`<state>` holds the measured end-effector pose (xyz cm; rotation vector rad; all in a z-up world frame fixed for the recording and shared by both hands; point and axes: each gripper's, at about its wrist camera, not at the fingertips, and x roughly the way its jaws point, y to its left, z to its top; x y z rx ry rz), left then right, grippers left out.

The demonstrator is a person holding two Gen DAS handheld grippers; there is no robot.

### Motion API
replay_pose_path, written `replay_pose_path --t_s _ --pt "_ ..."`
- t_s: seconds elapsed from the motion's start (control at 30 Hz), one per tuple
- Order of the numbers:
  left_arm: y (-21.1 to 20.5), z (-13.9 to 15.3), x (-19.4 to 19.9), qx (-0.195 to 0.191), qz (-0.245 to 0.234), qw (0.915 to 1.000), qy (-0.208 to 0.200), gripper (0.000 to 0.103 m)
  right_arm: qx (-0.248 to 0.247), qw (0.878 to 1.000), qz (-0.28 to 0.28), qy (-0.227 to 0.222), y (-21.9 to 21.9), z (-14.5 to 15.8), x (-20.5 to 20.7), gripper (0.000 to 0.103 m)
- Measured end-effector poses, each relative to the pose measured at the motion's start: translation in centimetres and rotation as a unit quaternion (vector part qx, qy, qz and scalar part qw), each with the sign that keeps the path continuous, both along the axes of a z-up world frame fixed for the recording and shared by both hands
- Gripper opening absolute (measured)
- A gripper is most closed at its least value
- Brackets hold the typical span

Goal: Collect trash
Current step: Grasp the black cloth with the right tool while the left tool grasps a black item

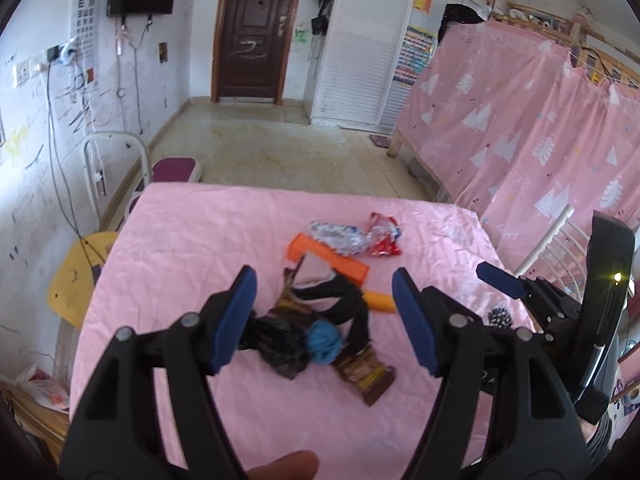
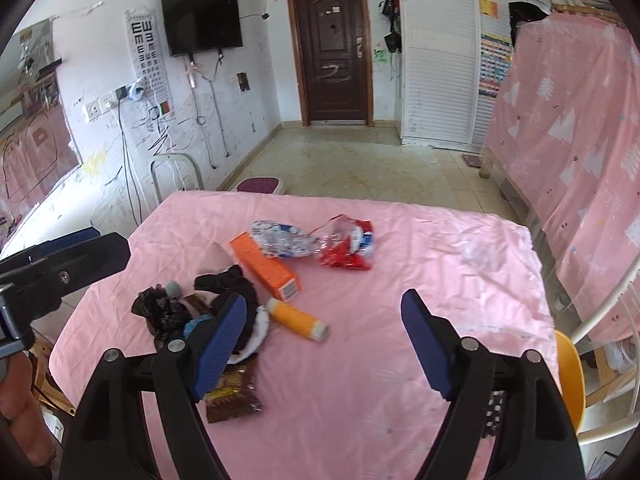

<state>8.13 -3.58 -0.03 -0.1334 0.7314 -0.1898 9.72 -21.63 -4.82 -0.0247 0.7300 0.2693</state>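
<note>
Trash lies on a pink-covered table (image 1: 192, 232) (image 2: 420, 248): an orange box (image 1: 326, 258) (image 2: 266, 266), a crumpled silver-blue wrapper (image 1: 338, 236) (image 2: 280, 238), a red wrapper (image 1: 384, 236) (image 2: 348, 246), an orange tube (image 1: 380, 302) (image 2: 296, 318), a black crumpled bag (image 1: 280, 346) (image 2: 160, 310), black cloth (image 1: 340, 300) (image 2: 228, 282), a blue wad (image 1: 324, 340) and a brown snack wrapper (image 1: 366, 376) (image 2: 232, 394). My left gripper (image 1: 324, 320) is open above the black bag and blue wad. My right gripper (image 2: 324, 344) is open above the table near the orange tube.
A yellow chair (image 1: 76, 276) stands at the table's left, a white metal chair (image 2: 600, 308) at its right. A purple stool (image 1: 176, 170) and a white chair frame (image 2: 176, 174) stand beyond the far edge. A pink curtain (image 1: 520, 128) hangs on the right.
</note>
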Motion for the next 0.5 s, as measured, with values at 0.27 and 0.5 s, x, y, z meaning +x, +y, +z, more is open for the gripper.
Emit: replay_pose_path --t_s 0.27,0.5 --pt "2.6 -1.6 0.4 -0.012 0.013 0.9996 0.022 0.067 -0.014 1.0 0.021 0.012 2.6 -0.9 0.7 0.07" --pt "4.6 -3.3 0.9 -0.02 0.022 0.9985 0.046 0.067 -0.016 0.999 0.04 0.024 4.5 -1.9 1.8 0.07"
